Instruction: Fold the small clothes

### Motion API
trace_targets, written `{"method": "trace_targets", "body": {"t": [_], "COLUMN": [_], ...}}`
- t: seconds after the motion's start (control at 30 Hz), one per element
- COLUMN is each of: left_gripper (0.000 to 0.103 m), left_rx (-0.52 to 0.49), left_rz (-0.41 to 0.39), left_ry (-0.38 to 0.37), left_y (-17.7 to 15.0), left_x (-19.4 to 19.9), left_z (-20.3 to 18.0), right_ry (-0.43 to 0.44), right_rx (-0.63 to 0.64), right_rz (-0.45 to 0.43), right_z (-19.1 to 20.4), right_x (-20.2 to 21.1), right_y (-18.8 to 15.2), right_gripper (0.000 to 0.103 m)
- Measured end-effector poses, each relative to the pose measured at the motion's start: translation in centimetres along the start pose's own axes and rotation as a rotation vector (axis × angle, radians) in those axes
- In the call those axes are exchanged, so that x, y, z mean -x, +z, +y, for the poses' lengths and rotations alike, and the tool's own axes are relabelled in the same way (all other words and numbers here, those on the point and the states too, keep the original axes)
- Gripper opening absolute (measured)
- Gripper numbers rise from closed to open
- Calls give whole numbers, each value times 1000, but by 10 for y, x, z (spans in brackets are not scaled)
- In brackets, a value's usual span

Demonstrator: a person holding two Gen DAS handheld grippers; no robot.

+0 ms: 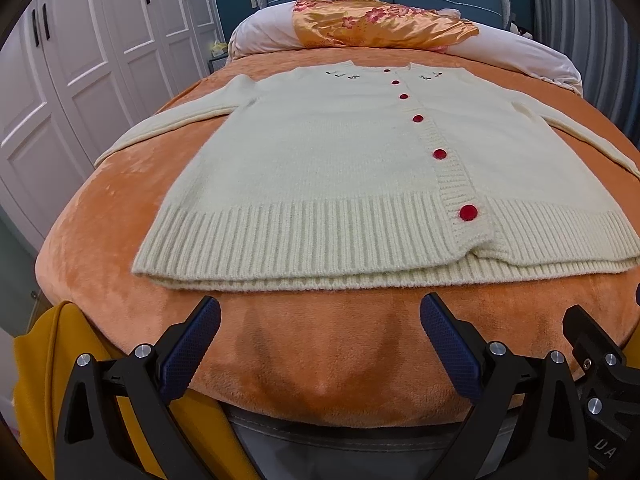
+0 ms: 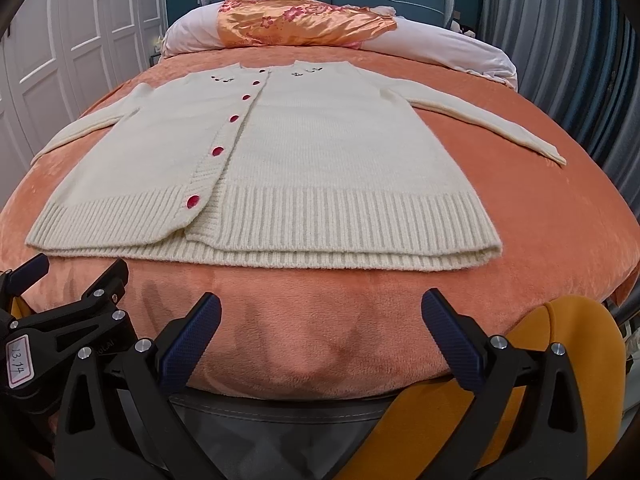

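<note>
Cream cardigan (image 1: pixel 320 168) spread flat and buttoned on the orange blanket (image 1: pixel 304 352) of the bed, hem toward the foot, collar toward the pillows (image 1: pixel 384 24), both sleeves (image 2: pixel 484 120) stretched out sideways from the body. Left claw (image 1: pixel 320 334) spread wide, holding nothing, hovering just short of the cardigan's ribbed hem (image 1: pixel 280 240); right claw (image 2: pixel 320 330) likewise spread and empty, also just short of the hem, toward the cardigan's right half. Not yet a single fold made, by the look of it. Likely troubles from here: thick, fuzzy knit in two layers, so a shallow pinch at the hem could lift only the top layer and peel front from back. Plush blanket right under the cardigan, easy to catch along with the wool and drag into a ridge. Button placket (image 1: pixel 452 184) already gaping slightly at the bottom red button (image 1: pixel 468 212); a lopsided pull might open it further and skew the fold. Long sleeves lying well out from the cardigan's body, apt to trail or bunch if the body goes over before they come in. Soft mattress under all of it, so a downward press could sink and slip.
</note>
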State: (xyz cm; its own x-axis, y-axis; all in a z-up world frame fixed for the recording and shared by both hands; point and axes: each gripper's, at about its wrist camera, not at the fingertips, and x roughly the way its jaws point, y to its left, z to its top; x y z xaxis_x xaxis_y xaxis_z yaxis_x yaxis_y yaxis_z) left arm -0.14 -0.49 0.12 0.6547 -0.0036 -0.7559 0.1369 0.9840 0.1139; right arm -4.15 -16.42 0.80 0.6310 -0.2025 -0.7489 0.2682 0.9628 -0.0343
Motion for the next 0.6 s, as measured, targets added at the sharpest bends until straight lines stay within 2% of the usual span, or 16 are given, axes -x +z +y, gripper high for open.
{"method": "trace_targets", "body": {"t": [0.6], "left_gripper": [98], "left_rx": [3], "left_rz": [6], "left_ry": [3], "left_y": [-2], "left_x": [-2], "left_z": [2], "right_ry": [4], "right_rx": [3], "right_rz": [-1], "right_z": [1], "right_x": [-1], "right_y": [-1], "right_gripper": [98]}}
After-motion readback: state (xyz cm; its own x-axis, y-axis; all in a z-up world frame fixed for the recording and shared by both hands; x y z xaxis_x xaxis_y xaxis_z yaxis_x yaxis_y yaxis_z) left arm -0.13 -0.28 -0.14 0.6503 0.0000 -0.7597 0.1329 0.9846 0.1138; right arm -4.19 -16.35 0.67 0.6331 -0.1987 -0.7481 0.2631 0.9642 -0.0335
